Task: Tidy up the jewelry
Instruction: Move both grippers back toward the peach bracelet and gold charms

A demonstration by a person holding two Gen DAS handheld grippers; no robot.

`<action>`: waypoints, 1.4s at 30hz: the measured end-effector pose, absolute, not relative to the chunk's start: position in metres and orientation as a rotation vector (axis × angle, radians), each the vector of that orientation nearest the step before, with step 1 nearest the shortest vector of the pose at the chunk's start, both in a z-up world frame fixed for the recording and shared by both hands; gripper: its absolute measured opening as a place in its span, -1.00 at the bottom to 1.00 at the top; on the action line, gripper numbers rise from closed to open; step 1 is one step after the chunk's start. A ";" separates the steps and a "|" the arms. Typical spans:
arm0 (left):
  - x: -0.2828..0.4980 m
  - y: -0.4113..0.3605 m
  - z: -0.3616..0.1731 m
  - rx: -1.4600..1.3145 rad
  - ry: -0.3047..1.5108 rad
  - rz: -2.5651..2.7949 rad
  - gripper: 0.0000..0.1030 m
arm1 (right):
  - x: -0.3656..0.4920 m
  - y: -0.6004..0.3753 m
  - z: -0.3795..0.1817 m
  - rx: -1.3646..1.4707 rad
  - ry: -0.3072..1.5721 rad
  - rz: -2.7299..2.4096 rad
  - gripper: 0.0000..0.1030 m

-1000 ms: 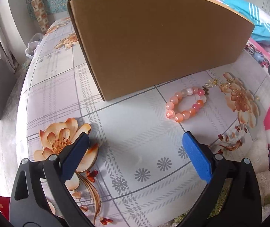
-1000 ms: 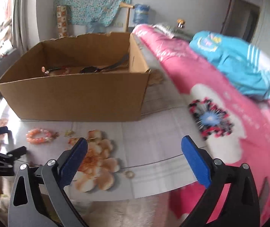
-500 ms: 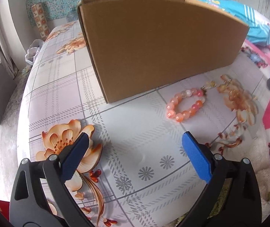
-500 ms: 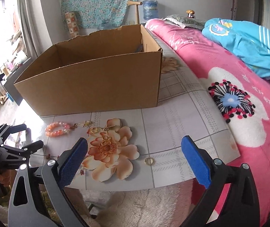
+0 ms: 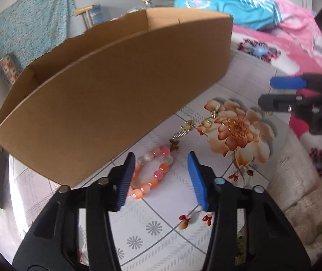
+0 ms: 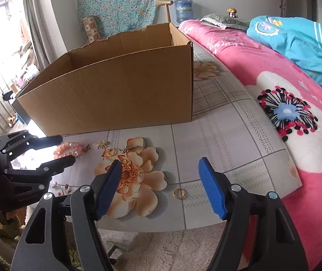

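Observation:
A pink and orange bead bracelet (image 5: 154, 171) lies on the flowered tablecloth in front of an open cardboard box (image 5: 115, 94). My left gripper (image 5: 161, 178) is open, its blue pads either side of the bracelet, just above it. Small gold pieces (image 5: 206, 123) lie beside the bracelet toward the printed flower. In the right wrist view the bracelet (image 6: 68, 150), the gold pieces (image 6: 111, 152) and a gold ring (image 6: 180, 193) lie on the table. My right gripper (image 6: 161, 185) is open and empty above the ring and flower. The left gripper (image 6: 57, 149) shows at the left.
The box (image 6: 115, 99) stands behind the jewelry. A pink floral blanket (image 6: 296, 113) and blue garment (image 6: 296, 43) lie on the bed to the right. The table edge (image 6: 161, 228) is close below my right gripper, with shaggy rug beneath.
My left gripper moved forward and right, coming down over the bracelet with its jaws narrower. My right gripper lowered toward the table front near the ring.

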State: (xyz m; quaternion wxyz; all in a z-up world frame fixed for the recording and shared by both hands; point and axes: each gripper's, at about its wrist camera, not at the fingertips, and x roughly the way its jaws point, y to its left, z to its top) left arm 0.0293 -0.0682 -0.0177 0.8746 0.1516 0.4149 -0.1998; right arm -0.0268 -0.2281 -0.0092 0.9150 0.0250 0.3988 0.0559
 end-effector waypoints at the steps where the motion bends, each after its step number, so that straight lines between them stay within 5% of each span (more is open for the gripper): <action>1: 0.030 -0.070 -0.020 0.329 0.879 -0.415 -0.33 | -0.026 -0.229 -0.010 0.054 0.818 0.117 0.26; 6: 0.036 -0.064 -0.024 0.291 0.915 -0.391 -0.83 | -0.025 -0.236 -0.015 0.078 0.821 0.132 0.15; 17: 0.040 -0.020 -0.014 0.178 0.936 -0.270 -0.79 | -0.017 -0.234 -0.018 0.111 0.811 0.202 0.05; 22: 0.030 -0.029 0.008 0.131 0.858 -0.371 -0.67 | -0.020 -0.216 -0.014 0.072 0.793 0.262 0.02; 28: 0.035 -0.058 0.001 0.208 0.874 -0.447 -0.67 | -0.018 -0.198 -0.023 0.067 0.827 0.314 -0.25; 42: 0.056 -0.079 -0.022 0.259 0.956 -0.486 -0.67 | -0.011 -0.195 -0.034 0.082 0.847 0.320 -0.29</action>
